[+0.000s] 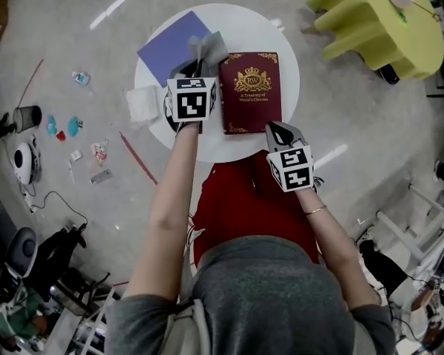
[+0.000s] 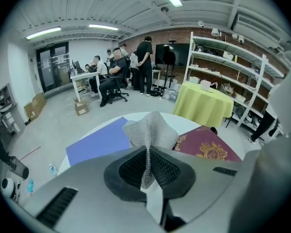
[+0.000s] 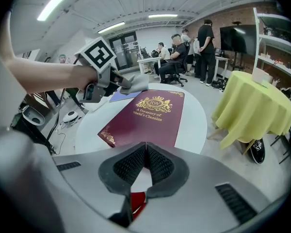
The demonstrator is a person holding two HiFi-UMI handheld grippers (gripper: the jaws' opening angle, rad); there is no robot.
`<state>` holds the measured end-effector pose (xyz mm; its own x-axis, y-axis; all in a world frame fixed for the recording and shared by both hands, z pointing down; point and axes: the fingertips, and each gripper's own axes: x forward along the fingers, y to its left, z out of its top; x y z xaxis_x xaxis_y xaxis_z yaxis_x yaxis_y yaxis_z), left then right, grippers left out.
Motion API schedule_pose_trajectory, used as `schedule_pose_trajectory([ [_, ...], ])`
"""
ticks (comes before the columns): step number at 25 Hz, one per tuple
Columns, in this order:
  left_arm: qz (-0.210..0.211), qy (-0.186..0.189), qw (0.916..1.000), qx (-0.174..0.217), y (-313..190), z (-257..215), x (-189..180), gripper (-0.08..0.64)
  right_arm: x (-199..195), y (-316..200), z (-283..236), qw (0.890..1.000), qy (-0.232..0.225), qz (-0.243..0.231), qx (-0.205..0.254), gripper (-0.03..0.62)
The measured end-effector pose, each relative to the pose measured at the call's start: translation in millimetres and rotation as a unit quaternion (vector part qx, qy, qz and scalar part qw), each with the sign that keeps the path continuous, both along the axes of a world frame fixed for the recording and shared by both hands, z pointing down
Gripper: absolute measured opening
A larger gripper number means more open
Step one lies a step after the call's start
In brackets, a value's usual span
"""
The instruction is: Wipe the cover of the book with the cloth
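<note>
On the left part of the round white counter (image 1: 290, 58) a blue sheet (image 1: 170, 41) is seen, w/ a white folded piece (image 1: 142, 103) near it at the left rim. The left tongs (image 2: 146, 160) are closed on a grey mesh cloth (image 2: 153, 130), pinched by one fold & held just left of the book's far corner. The maroon book (image 1: 249, 91) is laid flat, cover up, centre-right on the counter. At the near right, the right tongs (image 3: 145, 160) are pressed together w/ nothing between, held by the book's near edge.
</note>
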<state>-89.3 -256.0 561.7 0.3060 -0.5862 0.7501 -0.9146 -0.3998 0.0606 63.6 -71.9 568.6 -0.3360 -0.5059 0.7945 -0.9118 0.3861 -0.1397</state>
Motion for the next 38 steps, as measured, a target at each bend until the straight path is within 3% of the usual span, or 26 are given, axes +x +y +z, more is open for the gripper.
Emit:
schedule_pose_trajectory([
  [11, 0.042, 0.012, 0.9983, -0.038, 6.5, 26.6, 29.9, 0.025, -0.1, -1.2, 1.9, 1.0, 0.002, -0.005, -0.002, 0.029],
  [38, 0.026, 0.016, 0.9972, -0.068, 137.7, 22.2, 30.9, 0.023, -1.5, 2.9, 0.5, 0.999, 0.022, -0.035, 0.023, 0.029],
])
